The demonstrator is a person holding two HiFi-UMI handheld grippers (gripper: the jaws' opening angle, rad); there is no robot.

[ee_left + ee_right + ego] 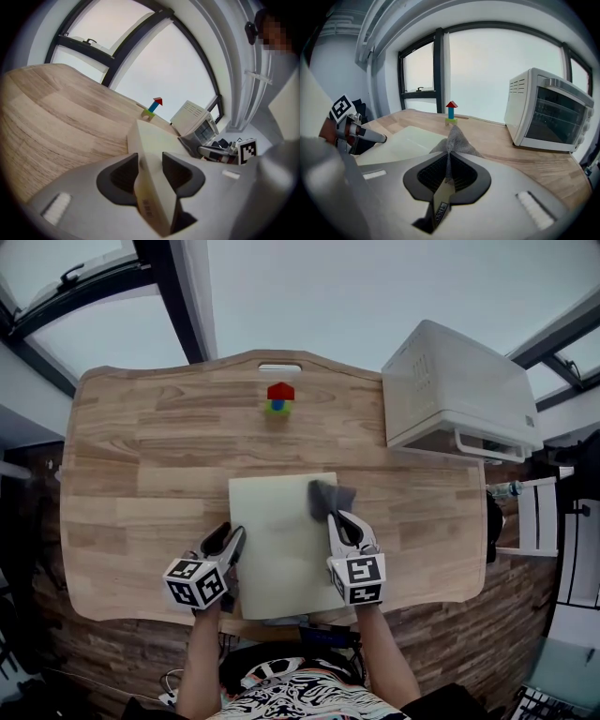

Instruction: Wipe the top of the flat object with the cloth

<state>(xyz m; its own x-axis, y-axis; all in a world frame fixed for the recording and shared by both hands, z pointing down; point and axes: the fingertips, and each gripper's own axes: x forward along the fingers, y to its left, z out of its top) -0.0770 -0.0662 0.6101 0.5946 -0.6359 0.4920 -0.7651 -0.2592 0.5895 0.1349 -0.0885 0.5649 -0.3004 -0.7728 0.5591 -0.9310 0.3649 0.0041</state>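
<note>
Head view: a pale flat board (pixel 281 549) lies at the middle of the wooden bench (pixel 141 474), its near edge close to the bench's lower rim. The left claw (pixel 230 542) sits at the board's left edge. The right claw (pixel 342 521) reaches over the board's right side and holds a grey cloth (pixel 330 500), which rests on the board's upper right corner. A small stack of coloured toy blocks (pixel 279 399) stands above the board near the bench's far edge, and a white toaster oven (pixel 455 390) fills the upper right.

Left gripper view: the left claw (pixel 150 161) has its jaws apart, with the board's (pixel 157 138) edge standing between the pads; no firm squeeze on it shows. At the right of the frame, the other claw and the cloth lie at the board's far side.

Right gripper view: the right claw (pixel 449 165) is closed tight on the cloth (pixel 454 139), pinched in a thin fold between the pads, with the rest bunching out ahead over the board (pixel 403 140). The blocks stand at centre and the oven at the right.
</note>
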